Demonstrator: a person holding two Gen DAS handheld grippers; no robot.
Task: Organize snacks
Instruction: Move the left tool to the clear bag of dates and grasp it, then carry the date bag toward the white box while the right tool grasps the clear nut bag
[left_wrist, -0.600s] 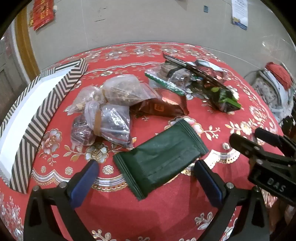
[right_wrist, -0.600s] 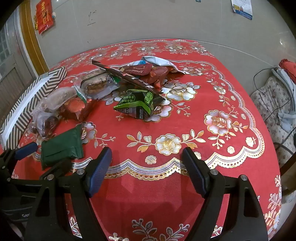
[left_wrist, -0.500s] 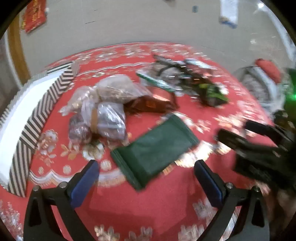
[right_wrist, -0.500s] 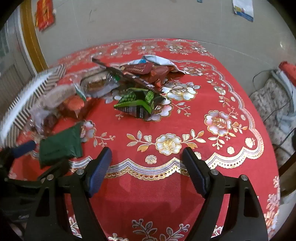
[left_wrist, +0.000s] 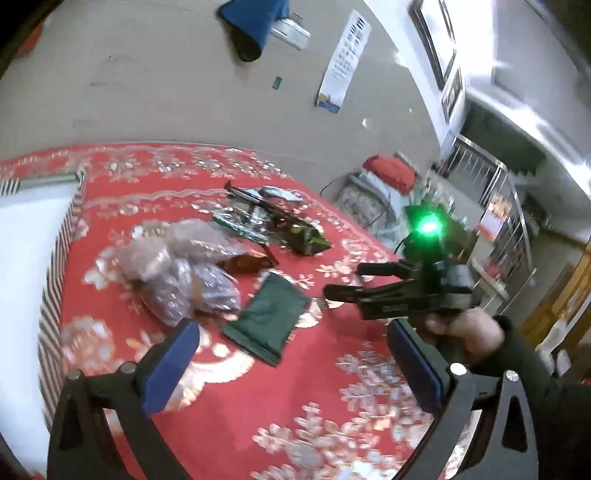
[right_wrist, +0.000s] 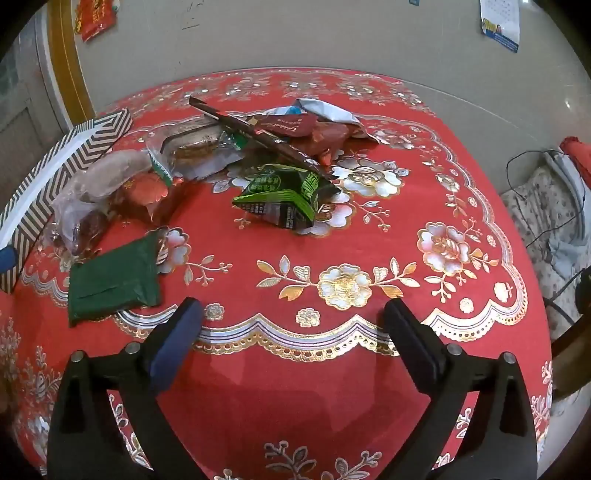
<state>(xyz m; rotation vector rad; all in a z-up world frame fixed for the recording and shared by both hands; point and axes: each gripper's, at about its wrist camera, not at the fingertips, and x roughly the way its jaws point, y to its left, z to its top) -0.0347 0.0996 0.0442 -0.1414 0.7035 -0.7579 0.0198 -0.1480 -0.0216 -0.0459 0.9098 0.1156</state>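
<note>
Snacks lie on a round table with a red flowered cloth (right_wrist: 347, 229). A flat dark green packet (right_wrist: 114, 277) (left_wrist: 269, 317) lies near the front left. Clear bags of snacks (left_wrist: 184, 273) (right_wrist: 92, 192) sit beside a striped box (right_wrist: 62, 155) (left_wrist: 55, 280). A green and black bag (right_wrist: 288, 195) (left_wrist: 308, 240), a long brown packet (right_wrist: 258, 136), red packets (right_wrist: 314, 129) and a silver wrapper (right_wrist: 328, 110) form a pile further back. My left gripper (left_wrist: 291, 365) is open and empty, tilted above the green packet. My right gripper (right_wrist: 291, 339) is open and empty above the front edge; it also shows in the left wrist view (left_wrist: 343, 280).
The striped box has a white inside and stands at the table's left edge. A chair with patterned fabric and cables (right_wrist: 546, 206) stands right of the table. A wall (right_wrist: 295, 33) with a calendar is behind it.
The left gripper has lifted and swung to the right, so its view is tilted and shows the room and the right gripper. The right gripper has barely moved. Snacks have not moved.
</note>
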